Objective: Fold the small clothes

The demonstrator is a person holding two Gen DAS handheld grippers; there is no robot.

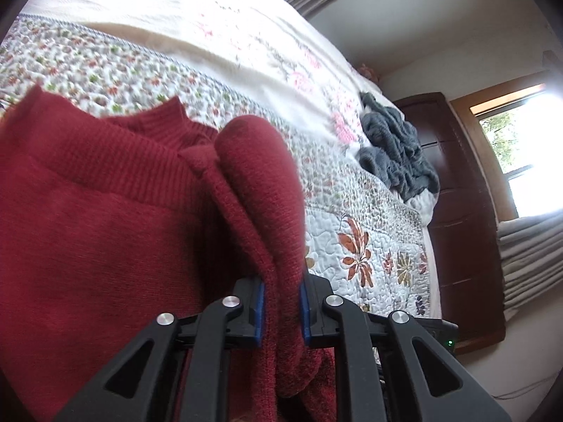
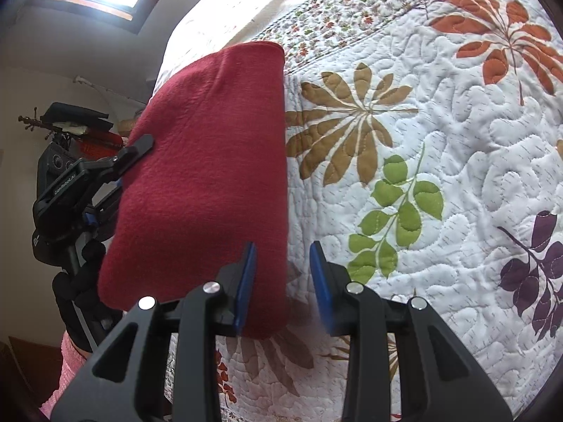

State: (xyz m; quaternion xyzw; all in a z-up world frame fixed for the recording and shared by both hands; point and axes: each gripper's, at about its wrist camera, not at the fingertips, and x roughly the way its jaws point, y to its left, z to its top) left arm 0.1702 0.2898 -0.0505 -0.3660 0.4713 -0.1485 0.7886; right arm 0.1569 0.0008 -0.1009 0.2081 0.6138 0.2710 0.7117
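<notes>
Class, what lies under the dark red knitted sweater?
The dark red knitted sweater lies on a white quilted bedspread with leaf prints, visible all around it. Anything directly beneath is hidden by the fabric.

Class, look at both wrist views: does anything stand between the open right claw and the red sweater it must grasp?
Nothing visible does. The right claw is open, its left pad already overlapping the red sweater; only bare quilt shows between the pads. The left claw already grips the sweater.

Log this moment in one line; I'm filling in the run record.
left claw: shut on sweater | right claw: open, beside sweater | quilt: under both
</notes>
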